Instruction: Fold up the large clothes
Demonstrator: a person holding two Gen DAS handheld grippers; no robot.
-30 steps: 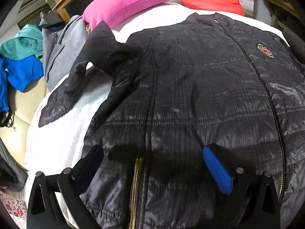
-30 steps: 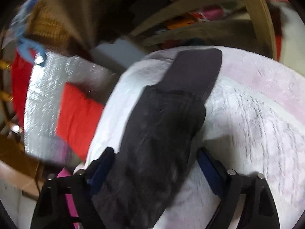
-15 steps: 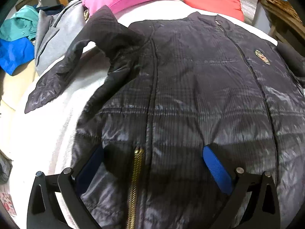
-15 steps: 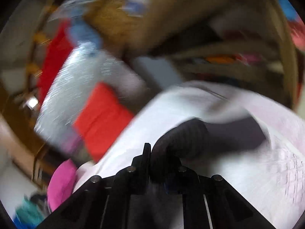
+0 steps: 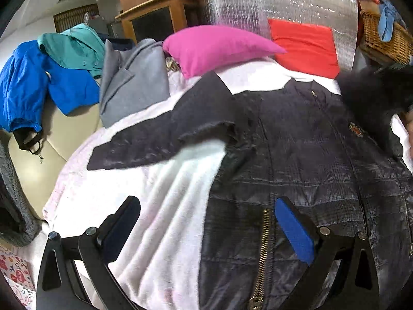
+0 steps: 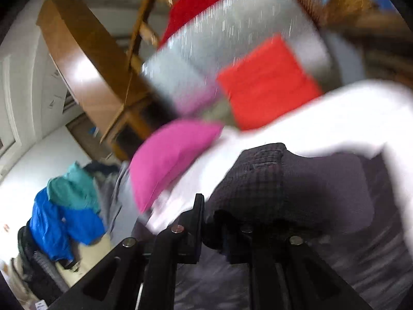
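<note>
A black quilted jacket [image 5: 296, 155] lies front up on a white bed cover [image 5: 167, 193], zipper closed, its left sleeve [image 5: 160, 139] spread out to the left. My left gripper [image 5: 206, 222] is open and empty, low over the jacket's bottom left edge, with one finger over the cover and one over the jacket. My right gripper [image 6: 219, 222] is shut on the jacket's right sleeve [image 6: 278, 188] and holds it lifted; that raised sleeve shows as a dark blurred mass at the right of the left wrist view [image 5: 371, 98]. The right wrist view is blurred.
A pink pillow [image 5: 219, 46] and a red cushion [image 5: 304, 46] lie at the head of the bed. A grey coat [image 5: 134, 77], a teal garment [image 5: 74, 44] and a blue jacket [image 5: 31, 82] are piled on the left. A wicker basket [image 5: 387, 36] stands at the right.
My left gripper has shifted left, off the jacket's middle to its left edge. My right gripper closed on the right sleeve and has lifted and swung it toward the jacket.
</note>
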